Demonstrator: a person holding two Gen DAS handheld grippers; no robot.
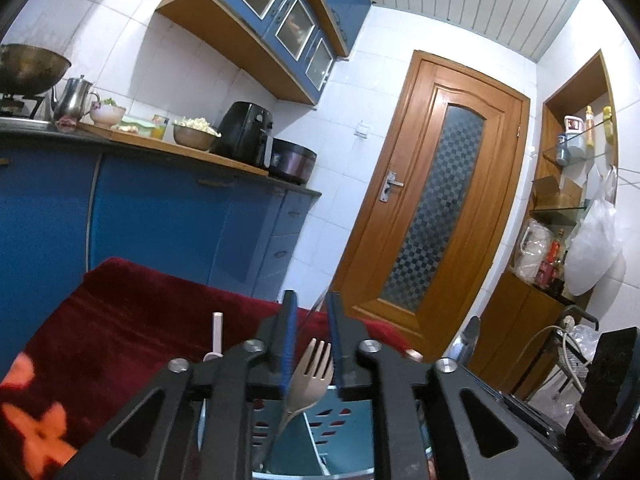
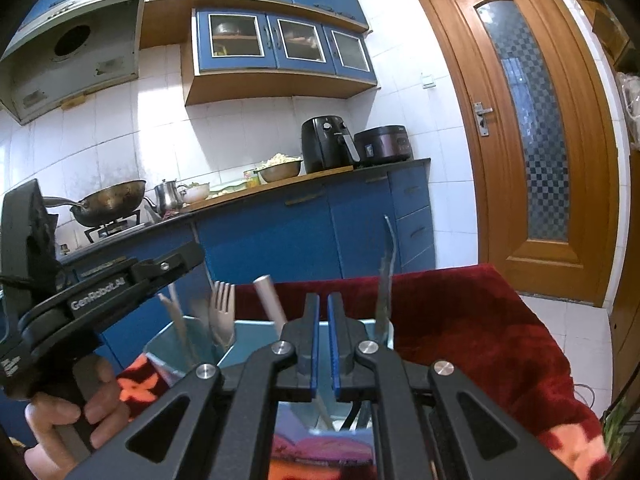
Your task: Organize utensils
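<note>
A light blue utensil holder (image 1: 320, 432) (image 2: 240, 336) stands on a red blanket. A beige wooden fork (image 1: 314, 368) (image 2: 222, 312) stands in it, tines up. A pale handle (image 2: 270, 296), other pale utensils (image 2: 176, 320) and a metal utensil (image 2: 386, 280) also stand in it. My left gripper (image 1: 312, 312) is above the holder, its blue pads apart with the fork behind the gap, not clamped. My right gripper (image 2: 323, 308) is just above the holder with pads nearly together and nothing between them. The left gripper's body (image 2: 100, 292) shows in the right wrist view.
The red flowered blanket (image 1: 120, 320) (image 2: 480, 320) covers the surface. Blue cabinets and a counter (image 2: 300, 216) with a wok, kettle, bowls, air fryer and rice cooker lie behind. A wooden door (image 1: 432, 184) (image 2: 532, 128) is at the right.
</note>
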